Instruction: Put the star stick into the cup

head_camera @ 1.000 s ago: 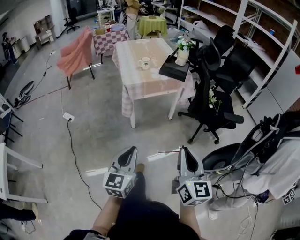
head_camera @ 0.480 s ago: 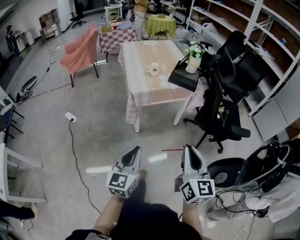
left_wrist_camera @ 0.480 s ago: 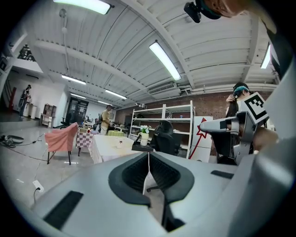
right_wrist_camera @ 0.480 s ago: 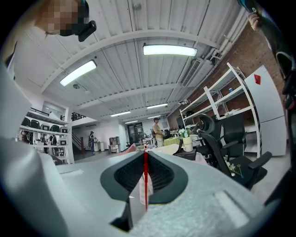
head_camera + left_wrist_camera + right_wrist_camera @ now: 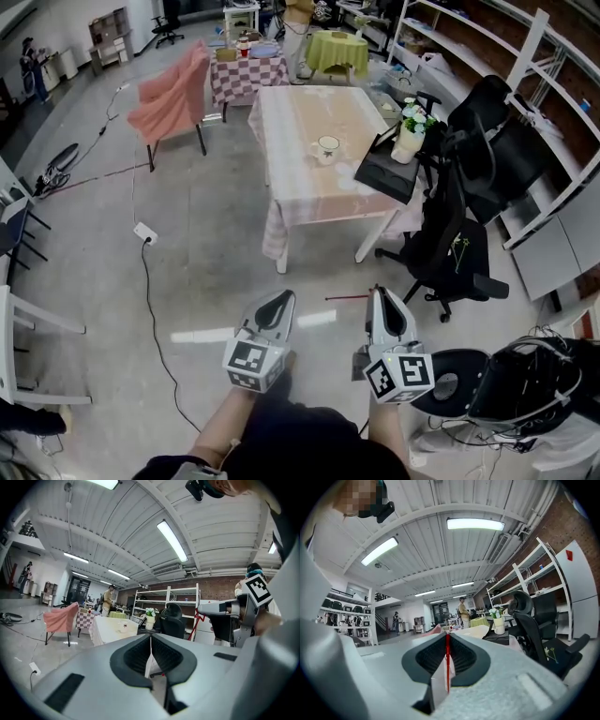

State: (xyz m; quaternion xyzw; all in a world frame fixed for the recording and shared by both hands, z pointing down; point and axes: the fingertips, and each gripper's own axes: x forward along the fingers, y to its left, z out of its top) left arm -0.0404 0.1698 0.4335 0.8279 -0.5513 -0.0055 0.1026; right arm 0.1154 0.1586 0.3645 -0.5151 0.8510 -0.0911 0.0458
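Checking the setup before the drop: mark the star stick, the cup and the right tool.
star stick (image 5: pixel 447 663), right gripper view, mid-shaft, clamped between the jaws.
cup (image 5: pixel 327 148), head view, its white body, on the table.
right tool (image 5: pixel 378 292), head view, midway between its fingertips.

1. The star stick (image 5: pixel 447 667) shows only as a thin red line pinched between the jaws of the right gripper (image 5: pixel 447 634); its star end cannot be made out there.
2. In the head view, the star stick is a faint red streak, its tip too small to tell.
3. The inside of the cup (image 5: pixel 326 148) is too small to see.
4. The left edge cuts off the white frame (image 5: pixel 37 317).
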